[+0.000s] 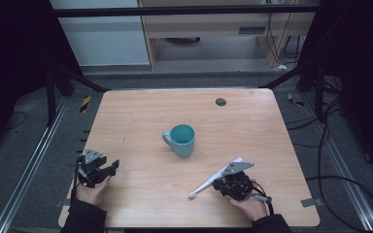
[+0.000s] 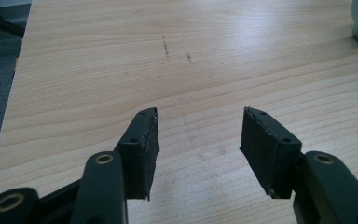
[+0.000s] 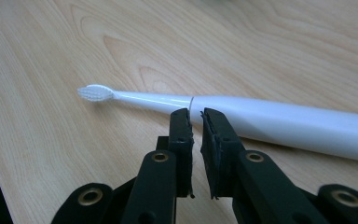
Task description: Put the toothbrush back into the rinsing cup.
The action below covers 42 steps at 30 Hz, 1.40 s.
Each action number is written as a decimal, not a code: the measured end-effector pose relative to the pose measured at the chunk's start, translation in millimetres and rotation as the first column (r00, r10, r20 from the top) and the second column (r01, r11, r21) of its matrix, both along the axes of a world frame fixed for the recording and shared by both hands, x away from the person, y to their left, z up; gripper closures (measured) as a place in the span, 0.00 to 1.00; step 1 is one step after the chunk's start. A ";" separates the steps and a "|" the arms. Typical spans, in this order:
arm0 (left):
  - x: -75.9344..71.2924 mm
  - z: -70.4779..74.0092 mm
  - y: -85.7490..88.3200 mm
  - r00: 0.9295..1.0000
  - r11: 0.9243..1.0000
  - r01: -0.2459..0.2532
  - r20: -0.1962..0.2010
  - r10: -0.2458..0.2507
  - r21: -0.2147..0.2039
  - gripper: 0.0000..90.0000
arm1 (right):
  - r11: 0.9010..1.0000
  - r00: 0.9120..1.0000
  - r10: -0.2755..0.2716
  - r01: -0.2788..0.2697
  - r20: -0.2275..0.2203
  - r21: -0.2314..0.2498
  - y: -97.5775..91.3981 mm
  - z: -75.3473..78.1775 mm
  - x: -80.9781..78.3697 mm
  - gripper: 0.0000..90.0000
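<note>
Your left claw (image 2: 198, 135) stands wide apart, low over bare tabletop (image 1: 141, 116) near its left edge, with nothing between the jaws. Your right claw (image 3: 196, 122) is almost closed, with only a thin gap and nothing in it, its tips just in front of the white toothbrush (image 3: 242, 114). The toothbrush lies flat at the front right. A teal mug (image 1: 181, 140) stands upright mid-tabletop, well apart from both claws.

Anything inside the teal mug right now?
The mug stands upright mid-table, and the part of its inside visible from the high view looks empty. The near wall hides the bottom, so something small there can't be ruled out.
</note>
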<state>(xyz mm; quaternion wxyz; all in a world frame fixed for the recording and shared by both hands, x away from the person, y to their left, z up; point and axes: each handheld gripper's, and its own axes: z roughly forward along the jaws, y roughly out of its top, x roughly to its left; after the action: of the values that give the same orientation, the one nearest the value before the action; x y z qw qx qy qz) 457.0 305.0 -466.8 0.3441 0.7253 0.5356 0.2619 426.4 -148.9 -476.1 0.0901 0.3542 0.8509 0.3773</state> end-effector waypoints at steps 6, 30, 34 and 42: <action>0.6 -0.7 -0.3 1.000 1.000 0.001 -0.003 -0.001 0.002 0.51 | 0.999 0.998 -0.053 0.052 0.040 0.016 -8.3 14.1 11.4 0.95; 2.2 -1.8 0.0 1.000 1.000 0.004 -0.009 -0.004 0.005 0.51 | 0.947 0.946 -0.320 0.320 0.053 -0.009 -62.1 9.3 83.8 1.00; 2.2 -1.9 -0.8 1.000 1.000 0.007 -0.009 -0.007 0.006 0.51 | 0.946 0.946 -0.321 0.323 0.047 -0.030 -63.2 5.1 84.8 1.00; 2.2 -1.8 -0.6 1.000 1.000 0.009 -0.010 -0.009 0.003 0.51 | 0.948 0.951 -0.308 0.310 0.039 -0.066 -61.9 -0.8 85.3 1.00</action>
<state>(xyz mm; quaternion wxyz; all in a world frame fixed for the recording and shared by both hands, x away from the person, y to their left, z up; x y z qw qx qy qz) 459.2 304.4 -468.5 0.3415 0.7295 0.5338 0.2575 511.7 -210.7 -477.0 0.1728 0.4742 0.7966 0.3328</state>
